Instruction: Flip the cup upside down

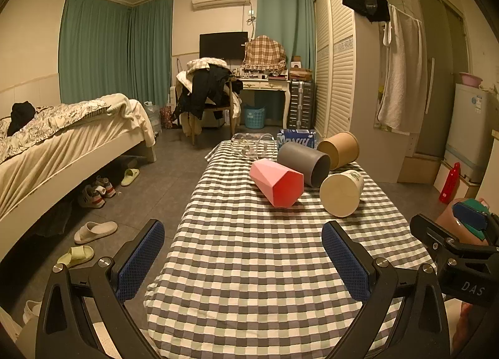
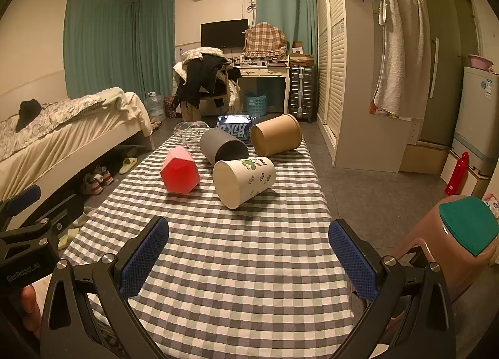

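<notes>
I see five cups lying on their sides far down the checked bench (image 1: 249, 265) — pink cup (image 1: 277, 182), grey cup (image 1: 304, 164), brown cup (image 1: 340, 148), white cup (image 2: 244, 181), maybe a clear one. My left gripper (image 1: 243, 262) and right gripper (image 2: 249, 259) — fingers spread wide, holding nothing.

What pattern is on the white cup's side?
Green leaf sprigs on the white cup, clearest in the right wrist view.

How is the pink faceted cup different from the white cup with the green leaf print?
The pink faceted cup has flat angular sides and one plain colour; the white cup with green leaf print is round and patterned. The pink one lies nearer the bed side, the white one nearer the wardrobe side. Both lie tipped over on the checked tablecloth, apart from each other.
</notes>
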Tool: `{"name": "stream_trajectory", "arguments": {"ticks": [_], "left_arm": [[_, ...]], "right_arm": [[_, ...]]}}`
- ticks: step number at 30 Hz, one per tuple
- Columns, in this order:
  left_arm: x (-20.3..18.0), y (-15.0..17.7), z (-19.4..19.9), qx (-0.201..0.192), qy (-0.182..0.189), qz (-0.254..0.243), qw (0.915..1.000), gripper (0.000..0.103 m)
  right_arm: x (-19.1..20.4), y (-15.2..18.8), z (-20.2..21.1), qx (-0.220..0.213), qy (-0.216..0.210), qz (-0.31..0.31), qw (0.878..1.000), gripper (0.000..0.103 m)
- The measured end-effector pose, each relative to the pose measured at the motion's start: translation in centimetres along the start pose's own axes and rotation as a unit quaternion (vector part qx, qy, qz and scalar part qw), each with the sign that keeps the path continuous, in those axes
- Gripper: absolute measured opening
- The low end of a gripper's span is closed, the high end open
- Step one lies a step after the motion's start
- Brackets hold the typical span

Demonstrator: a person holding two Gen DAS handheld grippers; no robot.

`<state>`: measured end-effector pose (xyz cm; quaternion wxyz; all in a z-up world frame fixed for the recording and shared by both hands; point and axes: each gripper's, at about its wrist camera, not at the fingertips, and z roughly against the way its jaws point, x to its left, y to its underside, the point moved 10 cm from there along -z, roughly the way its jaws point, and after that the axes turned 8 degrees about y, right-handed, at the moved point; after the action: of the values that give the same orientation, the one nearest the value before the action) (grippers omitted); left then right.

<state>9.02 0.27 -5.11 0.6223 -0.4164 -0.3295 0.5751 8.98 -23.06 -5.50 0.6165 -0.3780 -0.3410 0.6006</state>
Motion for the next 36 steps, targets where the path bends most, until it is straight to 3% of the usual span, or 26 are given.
{"name": "stream_trajectory", "arguments": {"ticks": [36], "left_arm": [[0.03,0.17,-0.23,0.003,-0.001,-0.002,1.0,0.103]], "right_arm": [[0.37,0.36,0.12,0.002,0.0,0.001,1.0,0.103]]}}
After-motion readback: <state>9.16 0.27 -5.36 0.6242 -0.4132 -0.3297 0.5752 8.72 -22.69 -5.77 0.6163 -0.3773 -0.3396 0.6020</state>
